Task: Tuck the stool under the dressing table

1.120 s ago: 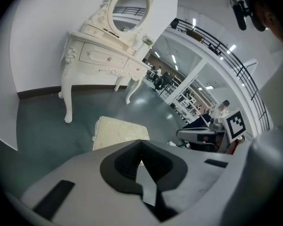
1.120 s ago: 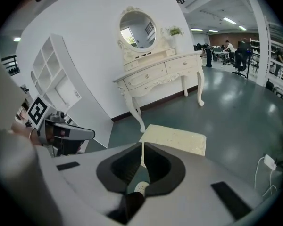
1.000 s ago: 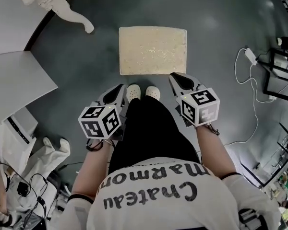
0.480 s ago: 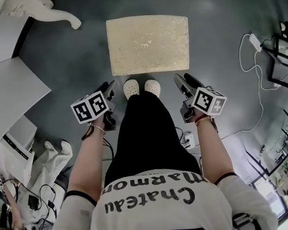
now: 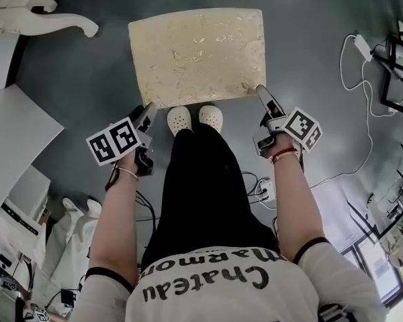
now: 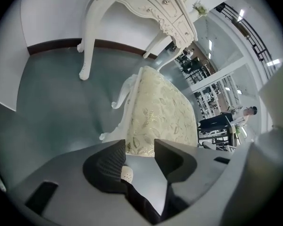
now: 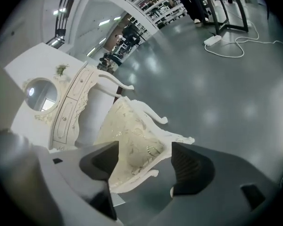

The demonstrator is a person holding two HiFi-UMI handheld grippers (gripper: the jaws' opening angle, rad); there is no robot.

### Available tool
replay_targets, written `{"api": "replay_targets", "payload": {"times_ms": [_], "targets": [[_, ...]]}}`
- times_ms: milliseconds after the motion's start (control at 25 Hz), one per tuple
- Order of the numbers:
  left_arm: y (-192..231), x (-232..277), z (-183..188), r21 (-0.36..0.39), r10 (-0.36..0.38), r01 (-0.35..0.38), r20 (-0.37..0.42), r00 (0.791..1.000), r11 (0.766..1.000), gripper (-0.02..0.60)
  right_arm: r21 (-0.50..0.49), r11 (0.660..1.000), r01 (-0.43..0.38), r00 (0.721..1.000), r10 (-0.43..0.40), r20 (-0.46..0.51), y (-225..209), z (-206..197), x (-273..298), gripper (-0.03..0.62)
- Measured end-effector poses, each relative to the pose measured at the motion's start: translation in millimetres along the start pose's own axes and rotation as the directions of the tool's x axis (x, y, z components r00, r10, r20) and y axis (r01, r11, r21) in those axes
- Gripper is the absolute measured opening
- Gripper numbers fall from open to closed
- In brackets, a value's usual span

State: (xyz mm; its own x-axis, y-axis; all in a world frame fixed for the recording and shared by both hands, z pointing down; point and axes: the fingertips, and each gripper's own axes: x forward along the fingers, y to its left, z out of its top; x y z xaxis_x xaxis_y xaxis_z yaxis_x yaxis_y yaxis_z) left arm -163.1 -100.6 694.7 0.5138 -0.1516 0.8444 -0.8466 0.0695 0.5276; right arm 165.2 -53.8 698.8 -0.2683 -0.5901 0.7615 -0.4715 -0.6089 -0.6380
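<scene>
Both tools have come down and forward since the earlier frame, when they sat with jaws together beside the person's legs, short of the seat. The left tool (image 5: 148,109) is now at the near left corner of the stool (image 5: 198,56), the right tool (image 5: 262,93) at its near right corner. The stool fills more of the head view than before.

Left tool (image 6: 139,147): jaws opening, nothing pressed; the cushion's near edge (image 6: 160,112) lies just beyond the gap.
Right tool (image 7: 146,157): jaws opening wide; the cushion's corner (image 7: 132,135) shows between them, pads not pressing it.

The stool stands on open grey floor (image 5: 94,79), apart from the dressing table (image 6: 165,8), whose curved white leg (image 5: 47,22) shows at the head view's upper left. Bare floor lies between the two. The person's white shoes (image 5: 195,118) are just beside the stool's near edge. A white cable (image 5: 366,113) runs on the floor to the right, well apart. White panels (image 5: 17,129) lie at the left.
</scene>
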Motion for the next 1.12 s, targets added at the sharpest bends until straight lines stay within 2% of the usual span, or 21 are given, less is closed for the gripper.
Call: {"api": "replay_targets", "payload": {"times_ms": [360, 560, 760, 920, 1120], "targets": [[1, 13, 0, 0.029, 0.011, -0.01, -0.031, 0.999, 1.0, 0.225, -0.008, 1.0, 0.012, 0.999, -0.012, -0.042, -10, -10, 19, 0.336], [0, 15, 1, 0.061, -0.01, 0.013, -0.042, 0.999, 0.998, 0.225, -0.007, 1.0, 0.023, 0.999, -0.023, -0.04, -10, -10, 18, 0.334], [-1, 16, 4, 0.088, 0.0, 0.006, -0.069, 0.998, 0.996, 0.225, -0.013, 1.0, 0.021, 0.998, -0.022, -0.058, -10, -10, 21, 0.334], [-5, 17, 1, 0.114, -0.01, 0.021, -0.098, 0.995, 0.993, 0.222, -0.046, 0.998, 0.041, 0.999, -0.043, -0.025, -9, -3, 18, 0.334], [-14, 10, 1, 0.2, 0.0, 0.015, -0.078, 0.997, 0.98, 0.221, -0.055, 0.998, 0.016, 1.0, -0.015, 0.014, -7, 2, 18, 0.334]]}}
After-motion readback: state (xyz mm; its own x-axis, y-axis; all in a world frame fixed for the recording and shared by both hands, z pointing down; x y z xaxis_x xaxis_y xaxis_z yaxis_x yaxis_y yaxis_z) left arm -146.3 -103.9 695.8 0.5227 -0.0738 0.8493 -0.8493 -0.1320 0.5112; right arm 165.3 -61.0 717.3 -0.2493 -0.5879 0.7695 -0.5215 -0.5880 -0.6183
